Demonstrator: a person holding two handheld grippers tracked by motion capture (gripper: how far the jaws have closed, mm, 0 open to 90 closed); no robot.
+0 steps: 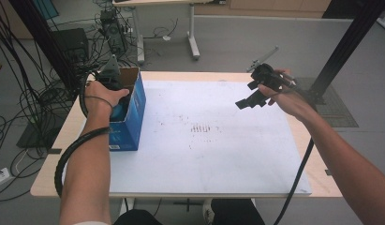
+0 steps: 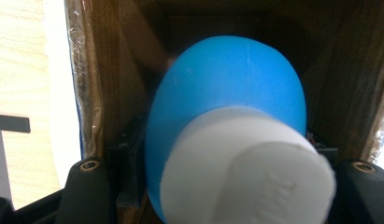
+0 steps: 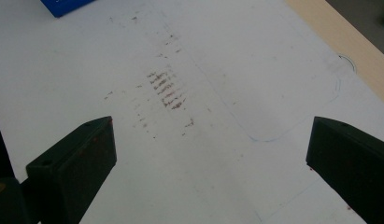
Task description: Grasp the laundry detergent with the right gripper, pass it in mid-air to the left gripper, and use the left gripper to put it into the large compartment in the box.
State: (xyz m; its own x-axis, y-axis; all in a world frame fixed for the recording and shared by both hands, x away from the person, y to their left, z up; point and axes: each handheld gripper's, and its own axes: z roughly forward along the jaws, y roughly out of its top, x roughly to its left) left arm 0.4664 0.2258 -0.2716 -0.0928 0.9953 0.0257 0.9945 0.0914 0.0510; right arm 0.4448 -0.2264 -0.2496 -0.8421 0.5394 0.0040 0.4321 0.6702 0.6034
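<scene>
An open blue cardboard box (image 1: 134,123) stands on the left of the table. My left gripper (image 1: 118,104) reaches down into it. In the left gripper view its jaws are shut on a blue rounded bottle (image 2: 227,88) with a thick white cap (image 2: 255,168). The box's brown inner walls (image 2: 110,70) rise on either side of the bottle. My right gripper (image 1: 250,95) hangs above the right part of the table, open, with nothing between its fingers (image 3: 73,158). It stands well apart from the box.
A white mat (image 1: 204,159) covers the wooden table (image 1: 54,154), with brown smudges (image 1: 202,127) near its middle. A corner of the blue box (image 3: 63,5) shows at the top left of the right gripper view. Cables and a black frame post (image 1: 344,42) surround the table.
</scene>
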